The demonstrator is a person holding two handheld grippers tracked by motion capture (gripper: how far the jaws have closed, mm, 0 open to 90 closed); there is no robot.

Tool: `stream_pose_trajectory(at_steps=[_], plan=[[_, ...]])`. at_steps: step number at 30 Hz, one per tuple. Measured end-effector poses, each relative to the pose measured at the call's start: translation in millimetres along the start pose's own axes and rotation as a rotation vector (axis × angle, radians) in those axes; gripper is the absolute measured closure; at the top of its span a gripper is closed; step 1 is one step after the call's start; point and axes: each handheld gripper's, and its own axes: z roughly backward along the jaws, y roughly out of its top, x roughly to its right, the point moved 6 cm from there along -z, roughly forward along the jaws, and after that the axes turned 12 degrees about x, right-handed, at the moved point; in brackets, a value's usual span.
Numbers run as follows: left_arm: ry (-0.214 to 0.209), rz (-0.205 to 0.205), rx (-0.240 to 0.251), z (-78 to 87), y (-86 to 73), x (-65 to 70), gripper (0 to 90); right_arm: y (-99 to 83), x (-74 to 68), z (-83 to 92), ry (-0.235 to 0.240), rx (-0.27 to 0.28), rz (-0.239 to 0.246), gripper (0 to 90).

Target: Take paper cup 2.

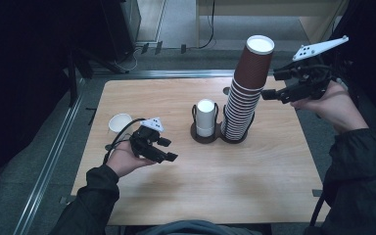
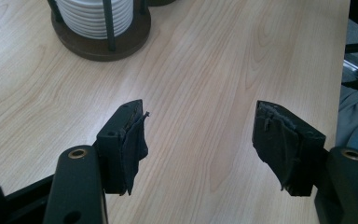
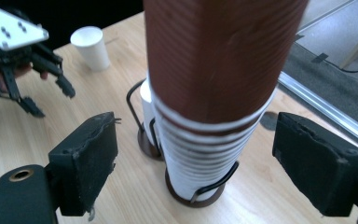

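Landmark: brown cup stack [image 1: 247, 90], upside down in a wire holder [image 1: 235, 135] near the middle of the table [image 1: 274, 181].

Right gripper [image 1: 270, 83] is raised beside the upper part of the stack, on its right in the high view, level with the brown top cup [image 1: 253, 61]. In the right gripper view its jaws stand wide apart, one on each side of the stack [image 3: 216, 98], pads clear of the cup walls. Released, grasping nothing.

Left gripper [image 1: 169, 149] sits low over the table, well left of the stack and nearer the person. In the left gripper view its jaws are parted with bare wood between them [image 2: 200, 135]. Released, empty.

White cup stack [image 1: 205, 120] stands in its own holder just left of the brown stack. Single white cup [image 1: 120, 123] stands upright far left of the stack, just beyond the left gripper.
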Motion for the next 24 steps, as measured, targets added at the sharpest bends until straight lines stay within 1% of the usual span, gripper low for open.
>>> stream_pose_trajectory(at_steps=[2, 5, 8, 10, 14, 15, 19, 21, 24], plan=[[0.001, -0.006, -0.01, -0.9, -1.0, 0.4, 34.4, 8.9, 1.9, 1.2, -0.001, 0.013, 0.004, 14.1], [-0.002, -0.007, -0.011, -1.7, -1.1, 1.9, 34.4, 20.4, 3.8, 0.2, 0.002, 0.028, 0.005, 14.1], [-0.005, -0.014, -0.015, -2.4, -1.6, 2.5, 34.4, 27.6, 6.2, -5.1, -0.005, 0.027, 0.007, 14.1], [-0.007, -0.015, -0.019, -2.4, -2.2, 2.5, 34.4, 31.7, 7.0, -7.5, 0.002, 0.026, 0.015, 14.0], [-0.008, -0.019, -0.025, -2.8, -3.1, 2.2, 34.4, 42.5, 10.7, -11.9, -0.01, 0.047, 0.008, 13.9], [-0.014, -0.018, -0.028, -3.1, -3.4, 2.4, 34.4, 44.3, 10.9, -12.7, -0.007, 0.048, 0.005, 13.9], [-0.015, -0.022, -0.034, -4.1, -4.2, 2.8, 34.4, 51.8, 11.1, -20.8, -0.002, 0.054, 0.004, 13.9], [-0.018, -0.021, -0.035, -4.2, -4.2, 3.2, 34.4, 53.0, 9.8, -26.4, 0.002, 0.052, 0.001, 13.9], [-0.018, -0.027, -0.038, -4.2, -4.4, 3.4, 34.3, 53.2, 8.0, -33.9, 0.0, 0.044, 0.012, 13.8]])
